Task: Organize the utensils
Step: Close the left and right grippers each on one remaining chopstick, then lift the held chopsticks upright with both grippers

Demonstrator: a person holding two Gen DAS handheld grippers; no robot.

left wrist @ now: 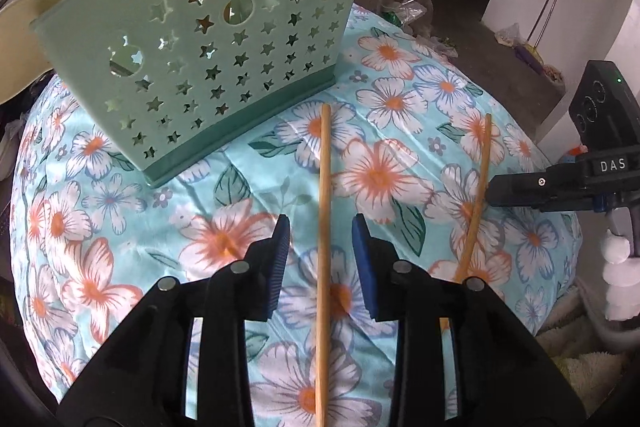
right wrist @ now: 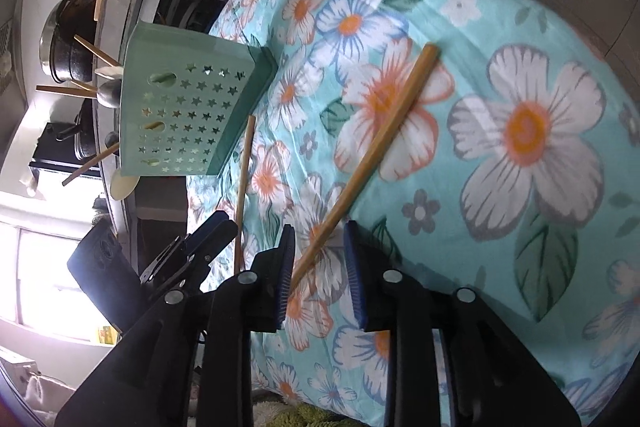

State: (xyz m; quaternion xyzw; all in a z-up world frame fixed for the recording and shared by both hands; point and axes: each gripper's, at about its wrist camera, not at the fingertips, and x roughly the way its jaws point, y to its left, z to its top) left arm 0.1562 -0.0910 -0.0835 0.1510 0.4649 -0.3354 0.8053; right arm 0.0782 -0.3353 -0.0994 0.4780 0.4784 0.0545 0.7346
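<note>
A pale green utensil holder (left wrist: 208,59) with star-shaped holes stands on the floral cloth (left wrist: 400,75) and has wooden chopsticks and spoons in it. Two loose wooden chopsticks lie on the cloth. One chopstick (left wrist: 325,211) runs between the blue pads of my left gripper (left wrist: 322,259), which is open with a gap on each side. The other chopstick (right wrist: 372,151) lies slanted, its thin end between the pads of my right gripper (right wrist: 318,267), close to the left pad; the jaws stand apart, open. The holder (right wrist: 188,115) sits far left of the right gripper. The left gripper (right wrist: 222,229) shows beside the first chopstick (right wrist: 244,183).
The cloth covers a rounded surface that drops away at its edges (left wrist: 560,227). Dark pots (right wrist: 68,39) stand behind the holder. Bare floor with clutter (left wrist: 460,27) lies beyond the cloth. The right gripper (left wrist: 494,193) reaches in from the right next to the second chopstick (left wrist: 478,195).
</note>
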